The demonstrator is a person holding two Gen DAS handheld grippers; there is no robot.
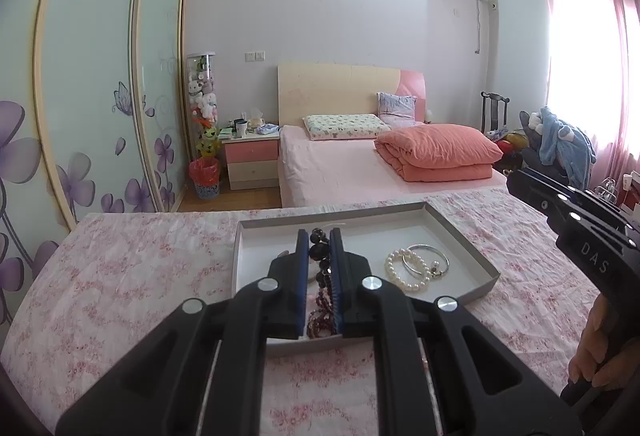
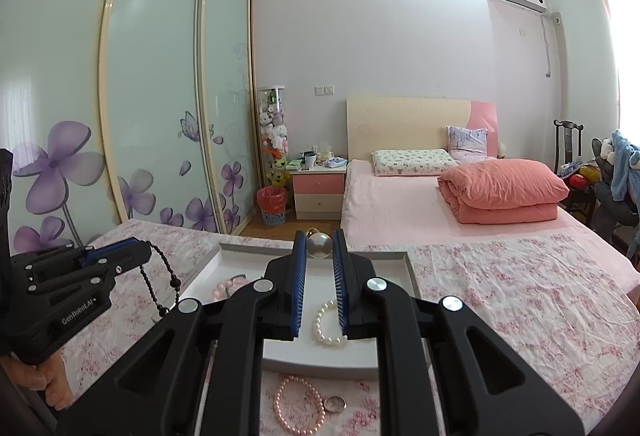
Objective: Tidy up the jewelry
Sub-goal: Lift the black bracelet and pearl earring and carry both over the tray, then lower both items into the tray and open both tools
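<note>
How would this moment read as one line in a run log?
left hand-held gripper: shut on dark bead necklace | right hand-held gripper: open, empty | white tray: pearl bracelet, silver bangle

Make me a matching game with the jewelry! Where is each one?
Things:
1. dark bead string
2. white pearl bracelet
3. pink pearl necklace

Places:
A. on the flowered cloth, outside the tray
B. pinched between the fingers of the left gripper
C. lying in the tray

Pairs: 1-B, 2-C, 3-A
</note>
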